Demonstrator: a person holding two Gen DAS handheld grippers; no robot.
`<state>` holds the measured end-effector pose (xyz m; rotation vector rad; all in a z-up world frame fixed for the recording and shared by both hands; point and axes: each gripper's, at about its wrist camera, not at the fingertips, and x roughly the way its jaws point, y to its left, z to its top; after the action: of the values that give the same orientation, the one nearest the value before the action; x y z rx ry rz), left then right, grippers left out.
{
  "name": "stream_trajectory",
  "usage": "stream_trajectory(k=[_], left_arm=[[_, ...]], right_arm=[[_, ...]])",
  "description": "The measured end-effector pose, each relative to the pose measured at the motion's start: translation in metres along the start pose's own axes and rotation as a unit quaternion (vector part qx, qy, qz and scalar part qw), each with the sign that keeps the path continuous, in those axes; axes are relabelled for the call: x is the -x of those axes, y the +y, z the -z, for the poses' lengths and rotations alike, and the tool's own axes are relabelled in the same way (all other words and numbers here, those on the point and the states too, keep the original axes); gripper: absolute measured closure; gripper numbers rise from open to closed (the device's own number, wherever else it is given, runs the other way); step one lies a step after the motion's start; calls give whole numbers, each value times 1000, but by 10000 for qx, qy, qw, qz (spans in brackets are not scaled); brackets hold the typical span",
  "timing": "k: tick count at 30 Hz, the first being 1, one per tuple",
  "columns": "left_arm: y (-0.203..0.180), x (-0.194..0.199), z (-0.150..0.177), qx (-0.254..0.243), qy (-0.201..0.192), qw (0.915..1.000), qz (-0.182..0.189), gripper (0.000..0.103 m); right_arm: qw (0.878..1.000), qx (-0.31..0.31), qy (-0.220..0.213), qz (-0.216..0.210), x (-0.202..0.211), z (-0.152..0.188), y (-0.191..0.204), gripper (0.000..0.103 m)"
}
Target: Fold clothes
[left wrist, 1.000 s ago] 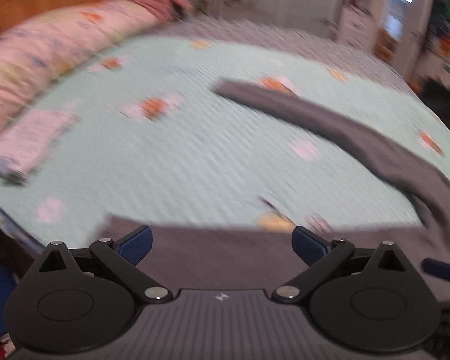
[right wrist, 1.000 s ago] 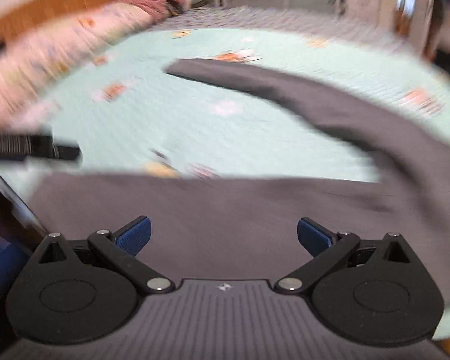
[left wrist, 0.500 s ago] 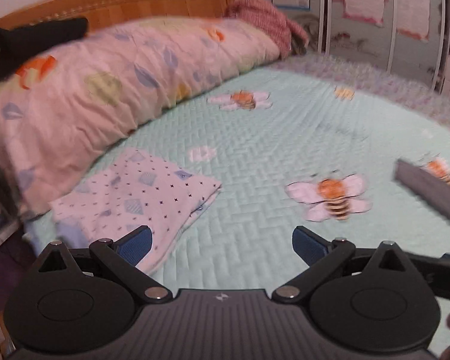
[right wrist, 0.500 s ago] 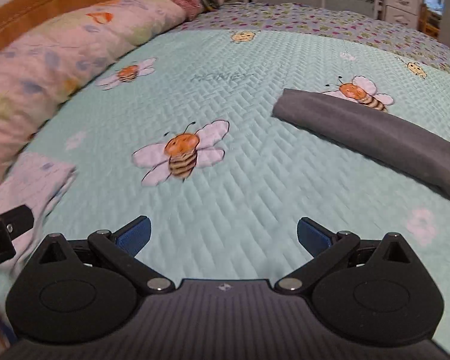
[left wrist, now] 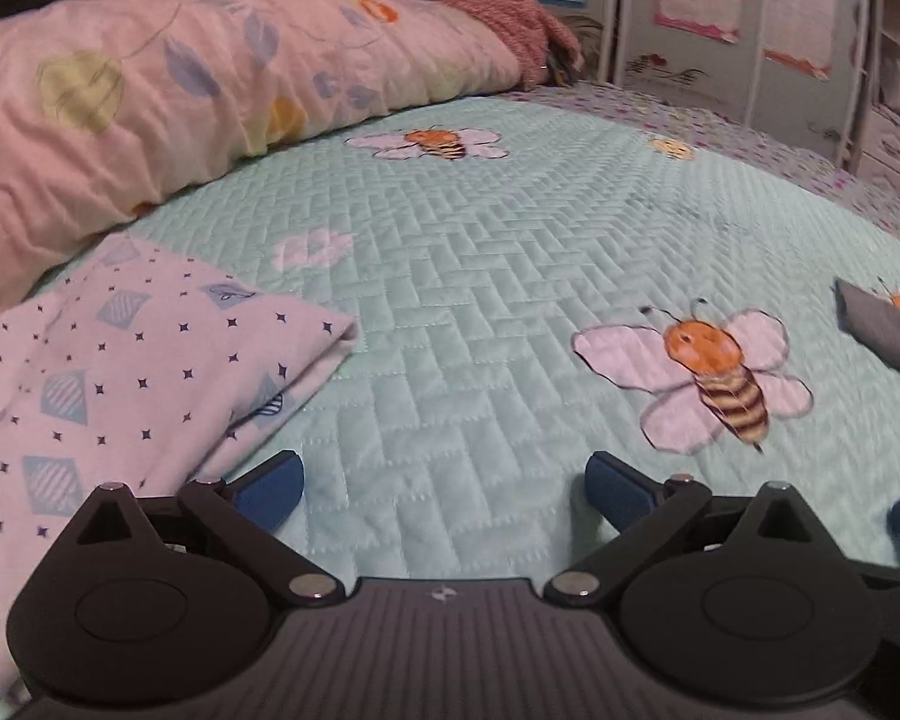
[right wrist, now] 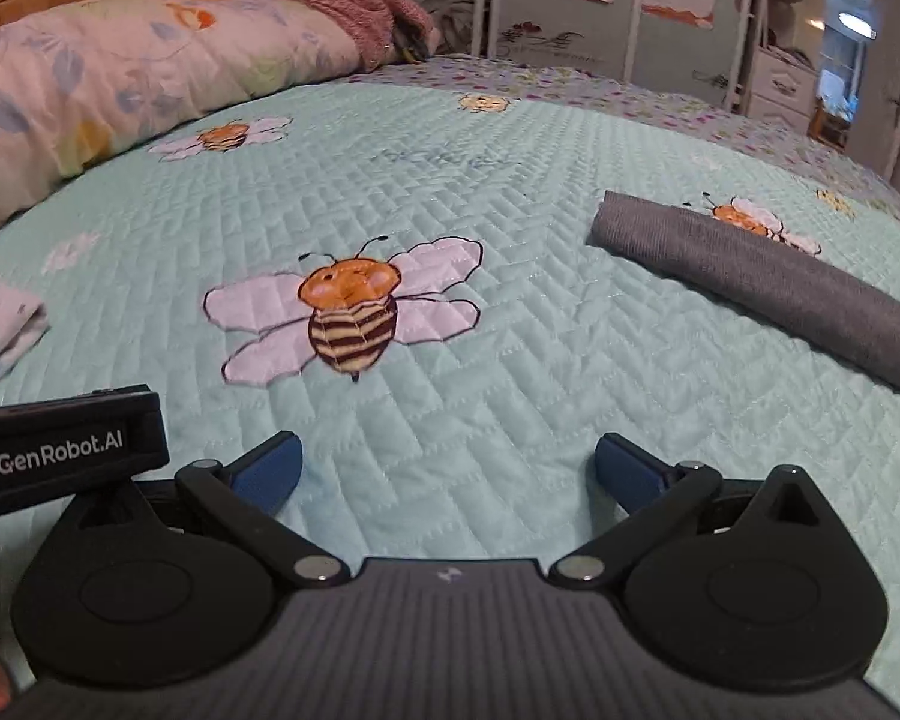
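Here, left tool [left wrist: 444, 489] and right tool [right wrist: 447, 468] both spread wide, empty, over bed [right wrist: 510, 360]; grey garment [right wrist: 768, 282] lies folded long, patterned cloth [left wrist: 120, 372] folded flat at left, well apart, keeping middle free.

Twin handheld grippers: the left gripper [left wrist: 444, 483] and right gripper [right wrist: 447, 474] share ribbed dark-grey housings, black round hubs, black linkage arms with silver pins and blue fingertips [right wrist: 267, 468]; a "GenRobot.AI" label [right wrist: 60, 453] marks one casing
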<state>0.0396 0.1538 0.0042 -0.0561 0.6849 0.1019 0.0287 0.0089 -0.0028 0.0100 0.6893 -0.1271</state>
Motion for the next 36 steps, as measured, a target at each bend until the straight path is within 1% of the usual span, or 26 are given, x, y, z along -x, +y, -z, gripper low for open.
stream_trajectory(k=[10, 16, 25, 29, 32, 33, 36], left_arm=[[1, -3, 3, 97, -34, 9999, 23, 0], [9, -4, 2, 242, -26, 9995, 190, 0], [6, -5, 3, 146, -31, 9998, 156, 0], [7, -4, 2, 128, 28, 9998, 168, 0], [-1, -2, 0, -111, 178, 9998, 51, 0], [-2, 1, 0, -154, 229, 9996, 77, 0], [-3, 17, 4, -181, 409, 9989, 147, 0]], right_arm=[[9999, 108, 23, 11, -2, 1, 4, 0], [9997, -1, 230, 22, -1, -3, 6, 0], [10000, 2, 89, 3, 0, 3, 5, 0], [9988, 109, 441, -164, 2, -5, 1, 0], [9955, 250, 802, -445, 8, -10, -11, 0], [9943, 242, 892, -534, 14, -10, -18, 0], [9925, 135, 960, -743, 39, -7, -38, 3]])
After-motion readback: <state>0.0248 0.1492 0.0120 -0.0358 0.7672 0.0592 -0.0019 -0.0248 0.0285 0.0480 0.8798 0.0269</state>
